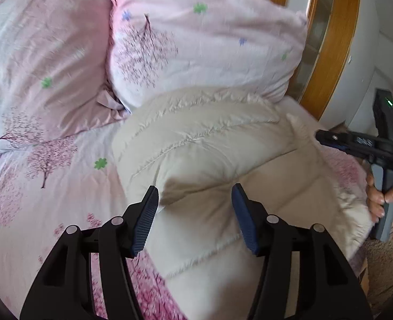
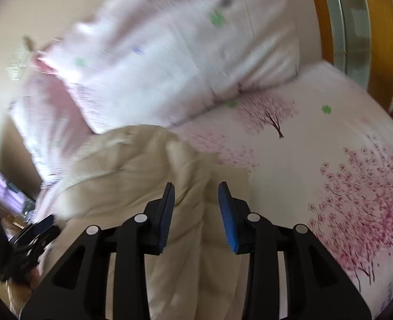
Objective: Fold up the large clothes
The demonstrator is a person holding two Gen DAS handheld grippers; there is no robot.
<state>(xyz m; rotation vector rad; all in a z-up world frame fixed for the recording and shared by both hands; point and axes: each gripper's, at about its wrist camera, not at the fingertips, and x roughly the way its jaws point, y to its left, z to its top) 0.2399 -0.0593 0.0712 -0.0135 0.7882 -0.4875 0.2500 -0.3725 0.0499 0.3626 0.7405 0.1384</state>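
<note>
A cream quilted padded garment (image 1: 209,149) lies bunched on a bed with a pink cherry-tree sheet (image 1: 49,186). My left gripper (image 1: 195,194) is open and hovers just above the garment, holding nothing. In the left wrist view the right gripper (image 1: 322,136) reaches in from the right at the garment's edge, held by a hand (image 1: 380,197). In the right wrist view my right gripper (image 2: 196,189) is open over the same cream garment (image 2: 132,176), with fabric showing between the jaws but not pinched. The left gripper's body (image 2: 28,237) shows blurred at the lower left.
Two pink flowered pillows (image 1: 196,48) (image 1: 36,61) lie behind the garment at the head of the bed. A wooden frame with glass (image 1: 327,42) stands at the back right. The sheet (image 2: 330,160) extends to the right of the garment.
</note>
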